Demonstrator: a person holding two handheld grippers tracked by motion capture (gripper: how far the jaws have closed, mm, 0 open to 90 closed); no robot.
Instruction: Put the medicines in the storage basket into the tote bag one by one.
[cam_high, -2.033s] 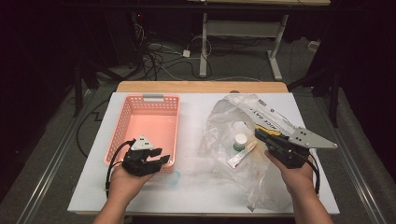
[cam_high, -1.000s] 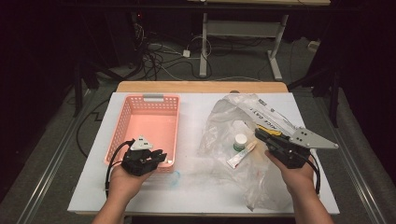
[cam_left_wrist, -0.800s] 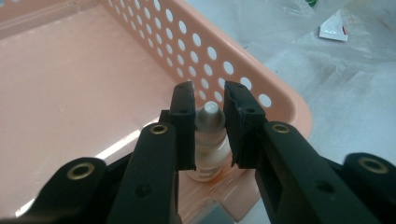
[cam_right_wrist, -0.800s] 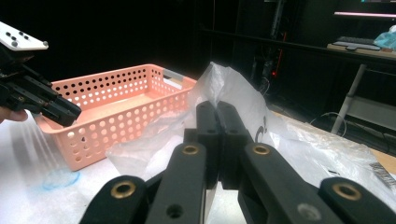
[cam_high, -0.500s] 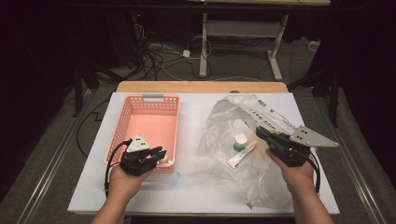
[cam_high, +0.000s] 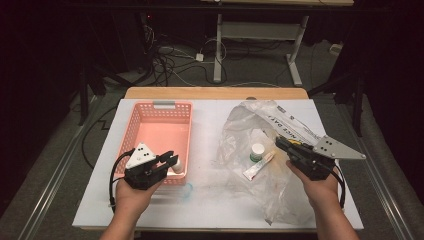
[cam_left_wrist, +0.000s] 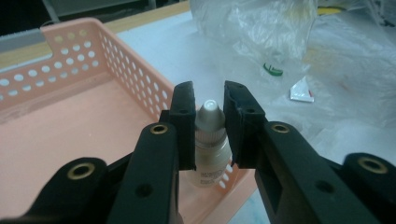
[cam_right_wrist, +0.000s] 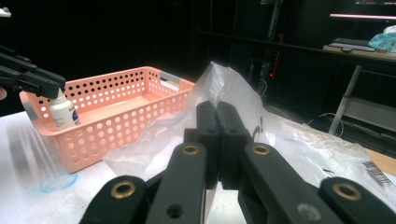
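1. High view: the left gripper (cam_high: 171, 161) sits over the near right corner of the pink perforated basket (cam_high: 150, 131), its jaws clamped on a small white dropper bottle (cam_high: 176, 168) held just inside the basket's near wall. The right gripper (cam_high: 281, 143) rests on the crumpled clear plastic bag (cam_high: 250, 120) at the right side of the white table (cam_high: 210, 200); from here I cannot tell whether its jaws are together. Just left of that gripper, under the plastic, lie a white bottle with a green ring (cam_high: 257, 152) and a white tube with a red end (cam_high: 258, 166). A faint blue ring mark (cam_high: 186, 190) shows on the table in front of the basket

2. Left gripper view: the 2 black jaws grip the dropper bottle (cam_left_wrist: 211, 140) by its ribbed neck, its pale pointed cap upright between the pads. The bottle hangs over the basket's (cam_left_wrist: 70, 116) corner, the body partly behind the jaws. Beyond lie the plastic bag (cam_left_wrist: 261, 23), a green ring (cam_left_wrist: 272, 70) and the tube's end (cam_left_wrist: 301, 91)

3. Right gripper view: the right gripper's (cam_right_wrist: 216, 109) jaws are pressed together, pinching a fold of the plastic bag (cam_right_wrist: 224, 79). Farther off at left, the left gripper (cam_right_wrist: 51, 86) holds the dropper bottle (cam_right_wrist: 63, 114) upright at the basket's (cam_right_wrist: 126, 112) end
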